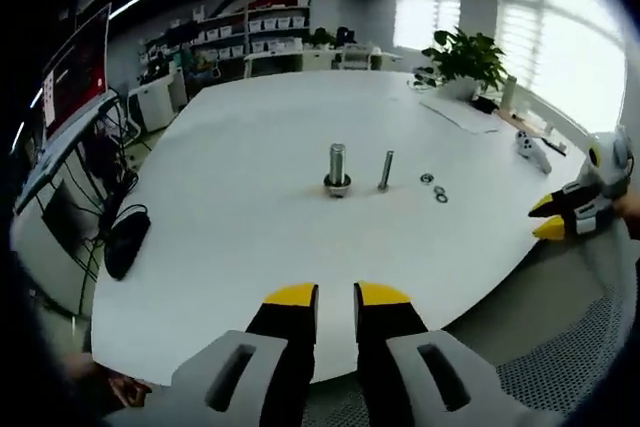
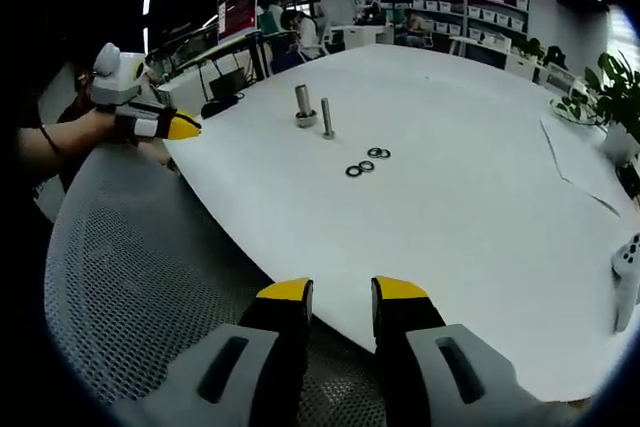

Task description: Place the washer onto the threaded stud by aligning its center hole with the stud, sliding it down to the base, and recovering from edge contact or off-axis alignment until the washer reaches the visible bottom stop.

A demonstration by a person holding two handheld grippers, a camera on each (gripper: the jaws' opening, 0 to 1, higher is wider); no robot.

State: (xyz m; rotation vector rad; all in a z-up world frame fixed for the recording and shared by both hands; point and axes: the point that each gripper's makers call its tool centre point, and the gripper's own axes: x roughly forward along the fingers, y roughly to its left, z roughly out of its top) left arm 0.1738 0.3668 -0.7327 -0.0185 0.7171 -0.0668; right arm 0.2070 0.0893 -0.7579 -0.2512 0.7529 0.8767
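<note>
Both grippers hover at the table's near edge, holding nothing; the washers lie loose beside the stud.

In the left gripper view, the left gripper (image 1: 335, 293) has its yellow-tipped jaws a small gap apart with nothing between them, over the near edge of the white table (image 1: 250, 247). At mid-table the thick stud (image 1: 338, 168) stands upright on its base, a thinner bolt (image 1: 386, 170) upright just to its right, and the washers (image 1: 434, 187) lie flat further right, apart from both. The right gripper (image 1: 549, 217) enters from the right, and I cannot tell how its jaws stand there. In the right gripper view, its jaws are slightly apart and empty above a mesh chair (image 2: 130, 277). A plant (image 1: 462, 55) stands far right.
</note>
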